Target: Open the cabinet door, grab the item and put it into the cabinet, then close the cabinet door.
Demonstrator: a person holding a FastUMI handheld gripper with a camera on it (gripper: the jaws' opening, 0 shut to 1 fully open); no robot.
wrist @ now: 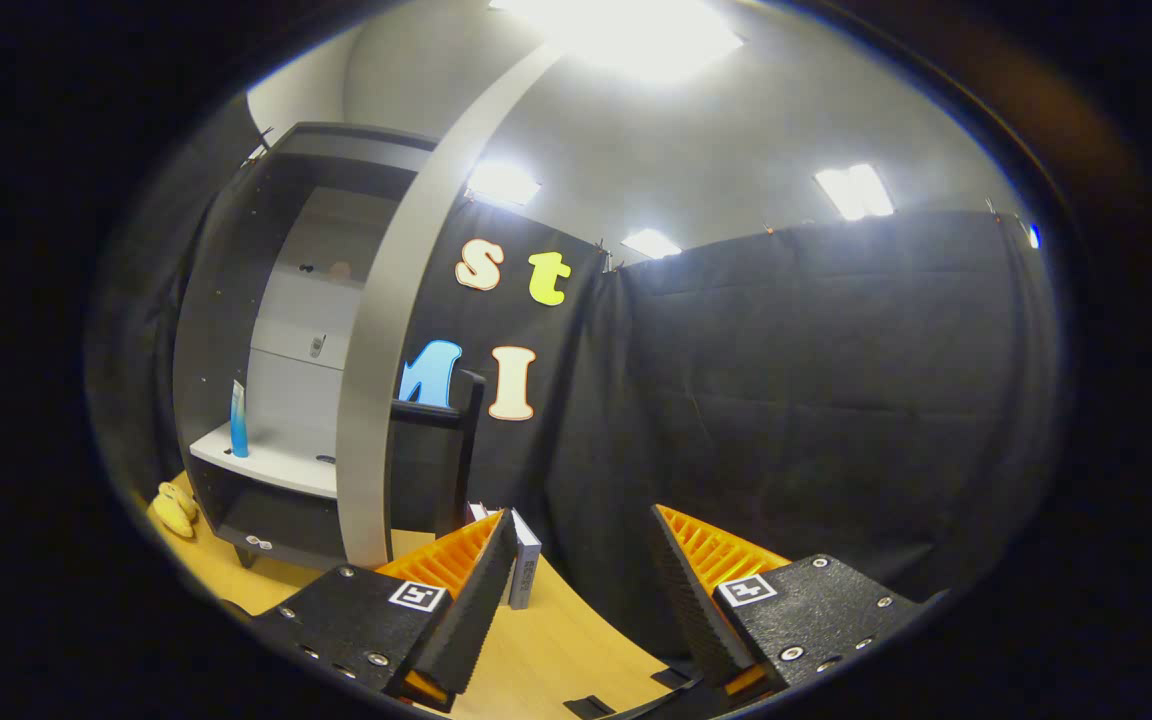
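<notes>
Cabinet (236,330): stands on the tabletop (536,660), beyond the fingers and to the left of the left one. Dark frame, pale back panel, short legs at its base.

Cabinet door (386,380): open, swung out toward the camera so that its pale grey edge shows as a tall curved band rising from just beyond the left finger (481,590).

Shelf (271,465): white, inside the cabinet, at about the middle of its height.

Bottle (238,420): blue, slim, upright on the shelf near its left end, well beyond the left finger. It is inside the cabinet.

Small dark mark on the shelf to the right of the bottle: too small to tell what it is.

Yellow item (176,508): lies on the tabletop just left of the cabinet's base, far to the left of the fingers.

Box (524,560): small, grey, upright on the tabletop, just beyond the tip of the left finger and touching or nearly touching it in view; contact cannot be told.

Gripper (581,530): fingers spread wide apart, nothing between them, tips raised above the tabletop and pointed toward the booth's black cloth wall (816,400).

Tabletop: light wood.
</notes>
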